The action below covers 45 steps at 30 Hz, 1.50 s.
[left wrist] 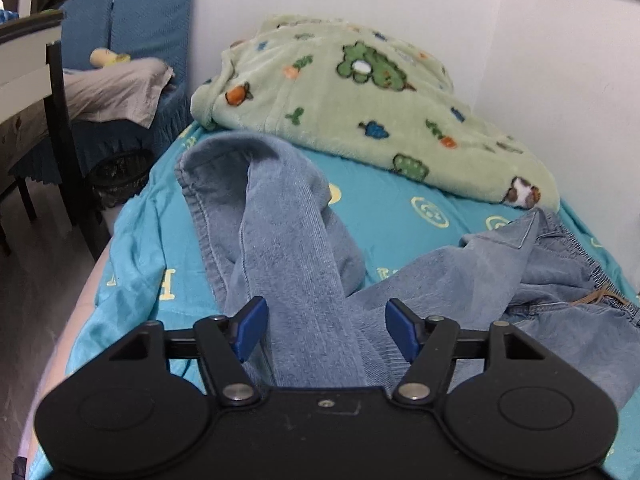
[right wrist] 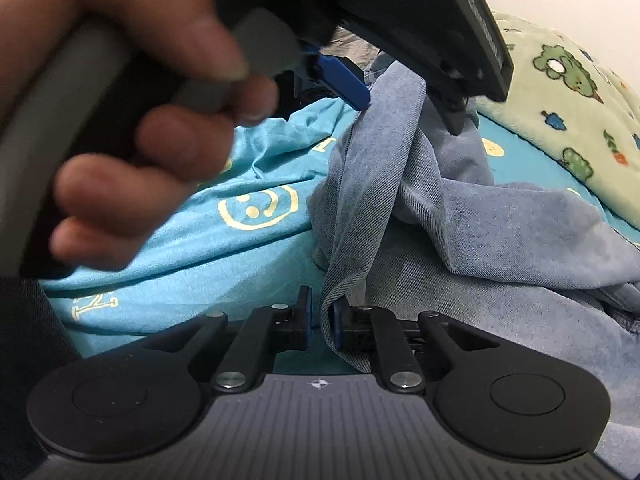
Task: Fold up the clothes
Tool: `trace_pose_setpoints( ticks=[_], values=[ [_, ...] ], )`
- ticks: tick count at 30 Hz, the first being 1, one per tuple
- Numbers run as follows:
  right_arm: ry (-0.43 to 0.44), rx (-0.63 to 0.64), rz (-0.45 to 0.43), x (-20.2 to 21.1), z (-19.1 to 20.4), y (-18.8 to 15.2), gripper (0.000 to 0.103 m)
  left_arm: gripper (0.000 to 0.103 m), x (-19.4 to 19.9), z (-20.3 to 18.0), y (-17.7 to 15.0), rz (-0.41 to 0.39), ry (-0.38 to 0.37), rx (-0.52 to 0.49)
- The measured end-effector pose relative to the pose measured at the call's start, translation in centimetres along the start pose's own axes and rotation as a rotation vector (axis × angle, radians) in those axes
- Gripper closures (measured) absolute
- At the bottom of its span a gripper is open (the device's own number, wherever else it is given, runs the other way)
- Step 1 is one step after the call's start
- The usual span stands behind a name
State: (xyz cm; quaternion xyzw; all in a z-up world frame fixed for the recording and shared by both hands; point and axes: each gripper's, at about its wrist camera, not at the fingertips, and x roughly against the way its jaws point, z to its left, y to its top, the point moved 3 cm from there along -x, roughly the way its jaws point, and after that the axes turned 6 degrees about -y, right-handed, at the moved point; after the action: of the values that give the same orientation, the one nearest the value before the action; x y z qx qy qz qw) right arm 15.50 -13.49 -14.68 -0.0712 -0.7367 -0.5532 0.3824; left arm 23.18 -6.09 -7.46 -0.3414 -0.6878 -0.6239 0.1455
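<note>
Left wrist view: jeans (left wrist: 288,240) on bed w/ teal sheet (left wrist: 400,208), one leg running straight away from left claw (left wrist: 326,328) — long axis along its pointing line. Left claw open, denim strip between pads, not pinched. Right claw (right wrist: 322,320) nearly closed, fold of same leg between its pads — looks lightly held. Both claws close together on same strip; green blanket (left wrist: 360,92) beyond.

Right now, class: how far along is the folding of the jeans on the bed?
Done: nothing neat yet; the jeans lie rumpled on the teal sheet. In hand: a denim strip runs between the open left gripper and the right gripper. Left: smoothing and every fold.
</note>
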Motion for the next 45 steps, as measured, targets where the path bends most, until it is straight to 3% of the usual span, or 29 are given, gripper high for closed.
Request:
trace_pose_setpoints(
  ticks=[8,11,15,20,29,32,39,45],
  values=[
    [0.0,0.005,-0.018,0.3,0.0,0.1,0.092,0.042,-1.8,0.8,0.3,0.028,0.084,-0.055],
    [0.003,0.002,-0.029,0.2,0.0,0.1,0.092,0.055,-2.0,1.9,0.1,0.035,0.107,-0.019],
    [0.01,-0.012,-0.045,0.2,-0.3,0.1,0.092,0.085,-1.1,3.2,-0.1,0.021,0.132,0.055],
    [0.013,-0.018,-0.068,0.4,-0.4,0.2,0.092,0.097,1.1,4.2,-0.3,-0.006,0.121,0.149],
    [0.021,0.021,-0.038,0.0,0.3,-0.5,0.092,0.097,2.9,7.0,-2.7,0.007,0.132,0.284],
    [0.022,0.037,-0.017,-0.1,0.6,-0.8,0.092,0.092,3.1,7.8,-3.2,0.014,0.131,0.312],
    [0.025,0.034,-0.014,0.1,0.8,-1.1,0.092,0.08,3.1,8.9,-2.4,0.003,0.103,0.391],
    [0.028,0.023,-0.018,-0.1,0.7,-1.1,0.092,0.08,2.2,9.6,-0.2,-0.047,0.081,0.42]
  ],
)
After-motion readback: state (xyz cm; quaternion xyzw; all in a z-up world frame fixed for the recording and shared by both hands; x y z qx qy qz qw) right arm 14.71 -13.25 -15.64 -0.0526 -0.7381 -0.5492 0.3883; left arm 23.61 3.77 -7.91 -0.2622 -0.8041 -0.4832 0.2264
